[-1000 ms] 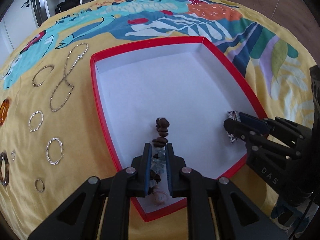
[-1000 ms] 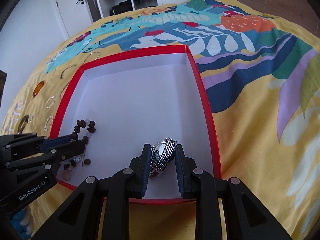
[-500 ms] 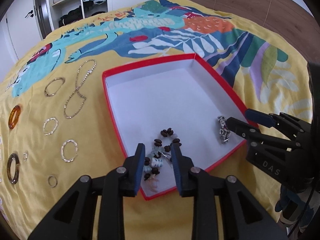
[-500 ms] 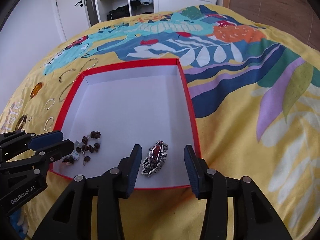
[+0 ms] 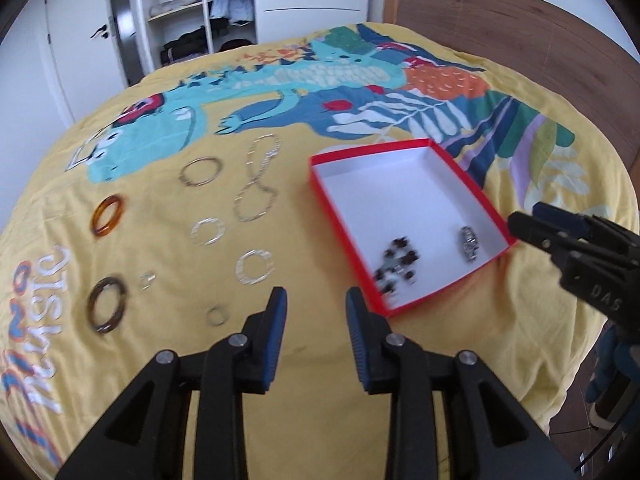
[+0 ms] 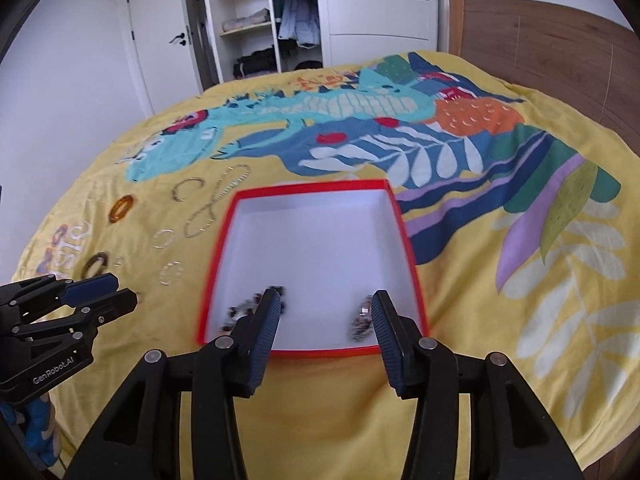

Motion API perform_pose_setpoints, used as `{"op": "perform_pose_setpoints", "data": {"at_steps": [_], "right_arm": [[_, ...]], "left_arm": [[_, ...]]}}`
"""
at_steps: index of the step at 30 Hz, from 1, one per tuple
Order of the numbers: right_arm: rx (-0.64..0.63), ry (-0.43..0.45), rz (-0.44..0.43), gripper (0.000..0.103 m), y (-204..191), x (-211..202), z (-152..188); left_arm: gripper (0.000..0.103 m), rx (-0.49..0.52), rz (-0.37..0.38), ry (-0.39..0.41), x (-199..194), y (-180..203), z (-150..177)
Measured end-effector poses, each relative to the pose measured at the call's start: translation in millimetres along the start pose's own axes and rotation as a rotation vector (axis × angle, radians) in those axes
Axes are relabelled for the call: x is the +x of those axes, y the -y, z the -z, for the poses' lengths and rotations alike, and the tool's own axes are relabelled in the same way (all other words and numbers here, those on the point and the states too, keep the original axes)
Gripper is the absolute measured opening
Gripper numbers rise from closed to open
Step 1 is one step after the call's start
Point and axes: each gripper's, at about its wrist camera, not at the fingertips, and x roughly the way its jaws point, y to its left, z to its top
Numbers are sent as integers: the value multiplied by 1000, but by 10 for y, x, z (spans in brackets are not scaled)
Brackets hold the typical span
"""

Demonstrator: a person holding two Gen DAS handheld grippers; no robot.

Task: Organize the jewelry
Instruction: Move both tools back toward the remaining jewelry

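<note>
Both tongs empty, jaws wide: left tongs [image 5: 314, 304] above the bed [image 5: 320, 360] left of the box [image 5: 400, 148], right tongs [image 6: 323, 312] at its near edge. Beads [image 5: 396, 266] and watch [image 5: 468, 242] lie inside. Between picks; next, probably the small ring [image 5: 216, 315] left of box.

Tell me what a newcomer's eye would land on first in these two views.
The red box with its white floor, sitting on the loud yellow dinosaur bedspread, holds a dark bead bracelet and a silver watch near its front edge. Left of it, rings and bangles lie spread out, an orange bangle and a long chain among them.
</note>
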Motion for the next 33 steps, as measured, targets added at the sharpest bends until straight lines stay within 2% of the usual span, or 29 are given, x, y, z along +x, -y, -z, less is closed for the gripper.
{"op": "perform_pose_setpoints", "data": {"at_steps": [9, 16, 24, 33], "right_arm": [[-61, 18, -111, 47, -725, -258, 65], [-119, -5, -184, 47, -1251, -207, 157], [-174, -62, -251, 47, -1723, 159, 227], [-193, -157, -295, 47, -2017, 849, 327]], "left_arm": [[29, -121, -122, 7, -451, -957, 410], [29, -233, -224, -13, -566, -1630, 760], [29, -351, -238, -48, -344, -2202, 894], [30, -434, -204, -69, 259, -2575, 680]]}}
